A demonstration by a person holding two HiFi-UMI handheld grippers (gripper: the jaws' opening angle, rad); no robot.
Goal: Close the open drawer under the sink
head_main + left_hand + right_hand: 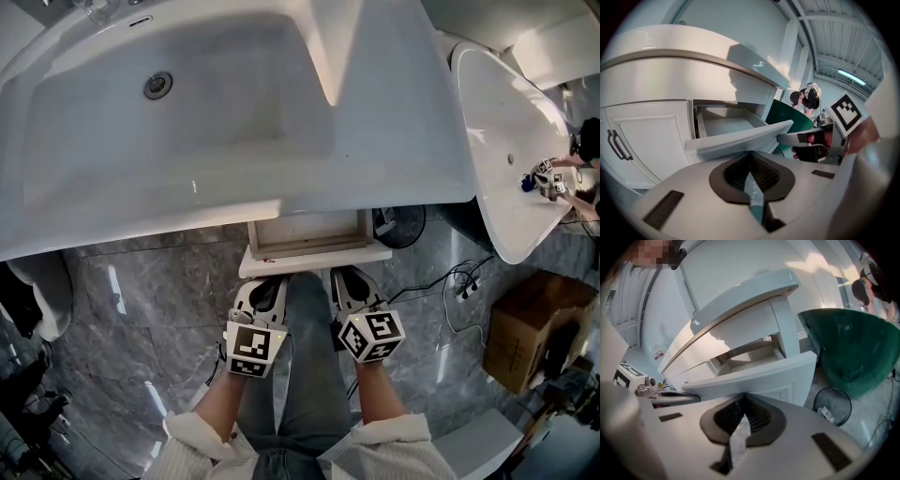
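Note:
The open drawer (pixel 309 234) sticks out from under the wide white sink (pixel 216 112); its inside looks bare. Its white front panel (pixel 314 259) faces me. My left gripper (pixel 266 283) is shut, its tips at the panel's left part. My right gripper (pixel 352 279) is shut too, tips at the panel's right part. In the left gripper view the drawer front (pixel 740 138) lies just past the shut left gripper (pixel 751 159), and the right gripper (pixel 811 139) shows beside it. The right gripper view has the drawer front (pixel 759 378) just beyond the shut right gripper (pixel 743 401).
A cabinet door with a dark handle (pixel 616 145) is left of the drawer. A second basin (pixel 511 141), green underneath (pixel 848 348), stands to the right, with a wire waste basket (pixel 832 406) below. A cardboard box (pixel 534 323) and cables (pixel 464 281) lie on the grey floor.

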